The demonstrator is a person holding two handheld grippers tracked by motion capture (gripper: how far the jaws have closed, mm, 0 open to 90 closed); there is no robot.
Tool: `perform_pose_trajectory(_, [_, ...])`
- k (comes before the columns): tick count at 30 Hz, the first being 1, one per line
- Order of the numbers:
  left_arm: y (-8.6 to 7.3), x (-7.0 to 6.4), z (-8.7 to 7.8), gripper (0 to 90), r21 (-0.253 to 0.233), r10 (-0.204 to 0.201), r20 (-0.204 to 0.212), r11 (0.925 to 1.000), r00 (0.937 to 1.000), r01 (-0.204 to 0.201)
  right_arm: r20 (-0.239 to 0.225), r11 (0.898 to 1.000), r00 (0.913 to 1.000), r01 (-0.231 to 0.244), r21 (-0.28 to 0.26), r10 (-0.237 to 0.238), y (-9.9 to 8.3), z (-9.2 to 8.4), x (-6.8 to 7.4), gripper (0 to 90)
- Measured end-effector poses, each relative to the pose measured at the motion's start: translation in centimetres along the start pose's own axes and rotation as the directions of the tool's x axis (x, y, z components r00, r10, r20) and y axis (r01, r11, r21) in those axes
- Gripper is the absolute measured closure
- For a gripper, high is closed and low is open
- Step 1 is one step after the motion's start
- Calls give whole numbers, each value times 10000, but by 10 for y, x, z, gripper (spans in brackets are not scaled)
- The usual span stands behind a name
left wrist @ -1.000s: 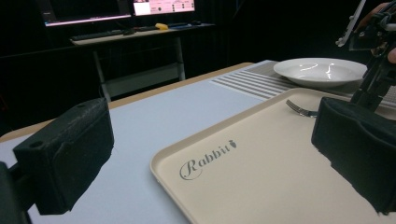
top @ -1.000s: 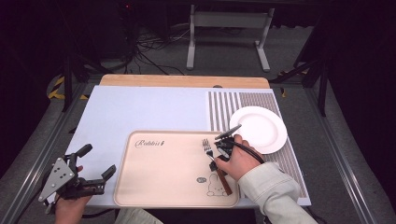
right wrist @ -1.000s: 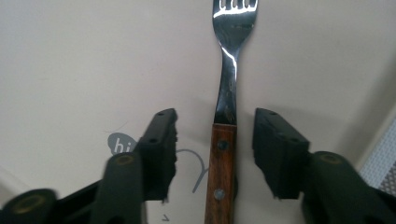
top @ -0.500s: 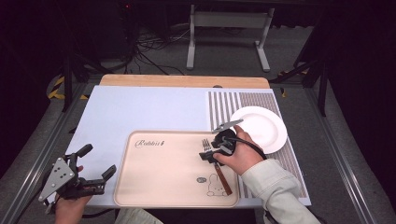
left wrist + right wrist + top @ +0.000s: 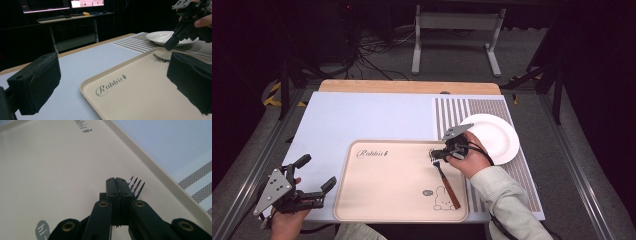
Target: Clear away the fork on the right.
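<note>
The right gripper [image 5: 119, 185] has its fingers pressed together on the neck of the fork [image 5: 136, 185] — they have just been closing. The fork lies on the beige tray [image 5: 387, 185], right of centre in the high view. At lower left, the left gripper [image 5: 314, 175] stands wide open — empty.

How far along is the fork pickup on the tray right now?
Done: the right claw has just closed its jaws on the fork near its tines, as the right gripper view shows. In hand: the grip itself, with the fork lying on the beige tray. Left: lifting it, likely toward the white plate. The left claw waits open at the table's corner.
</note>
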State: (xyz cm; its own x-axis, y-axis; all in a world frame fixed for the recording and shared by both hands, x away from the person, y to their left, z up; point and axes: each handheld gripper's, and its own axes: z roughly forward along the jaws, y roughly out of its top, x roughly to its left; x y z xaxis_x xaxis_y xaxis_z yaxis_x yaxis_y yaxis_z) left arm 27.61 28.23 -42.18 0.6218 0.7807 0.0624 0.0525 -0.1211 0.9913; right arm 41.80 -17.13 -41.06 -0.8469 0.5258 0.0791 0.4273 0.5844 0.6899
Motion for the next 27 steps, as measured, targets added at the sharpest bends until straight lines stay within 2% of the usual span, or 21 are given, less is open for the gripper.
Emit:
perform_pose_trajectory(3, [0,0,0,0,-17,11,3,10000,10000,-11,35,9999,10000,62,109,-62,-2,5,-1,900])
perform_pose_trajectory(5, [0,0,0,0,-27,35,1,10000,10000,-35,5,9998,9998,174,-17,-174,-3,8,-1,900])
perform_pose_trajectory(8, [0,0,0,0,-16,21,-9,10000,10000,-21,-175,9997,9997,150,198,-146,-4,13,0,900])
perform_pose_trajectory(10, [0,0,0,0,-23,38,21,10000,10000,-38,-128,9991,9995,279,328,-275,-4,17,1,900])
perform_pose_trajectory(15, [1,0,-1,0,-48,93,-87,9999,9999,-94,-128,9977,9996,256,625,-248,-6,25,1,900])
perform_pose_trajectory(27, [1,0,-1,0,-25,102,-64,9999,9999,-102,-117,9954,9998,184,936,-174,-10,33,1,900])
